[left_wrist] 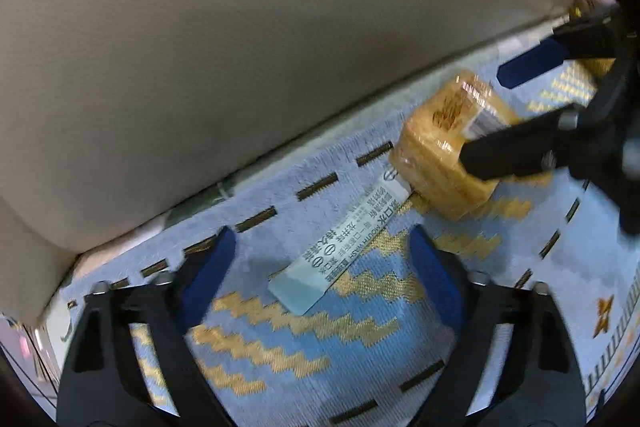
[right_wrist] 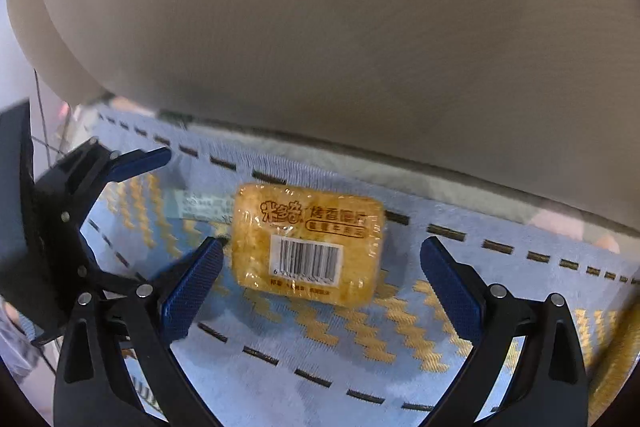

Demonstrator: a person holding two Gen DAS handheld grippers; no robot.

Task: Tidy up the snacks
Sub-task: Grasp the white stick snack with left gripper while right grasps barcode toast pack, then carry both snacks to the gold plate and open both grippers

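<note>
Snack pack (right_wrist: pixel 308 245) flat on blue-gold cloth (right_wrist: pixel 360 379), touching mouthwash sachet (left_wrist: pixel 344 239) | right gripper (right_wrist: pixel 322 281) jaws spread, straddling it | left gripper (left_wrist: pixel 320 267) jaws spread over sachet | likely light, crisp, slippery wrap; grip 2 short sides gently

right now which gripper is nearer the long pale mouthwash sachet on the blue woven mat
Left. The left gripper straddles the long pale mouthwash sachet; the right gripper frames the yellow wrapped snack pack beside it.
</note>
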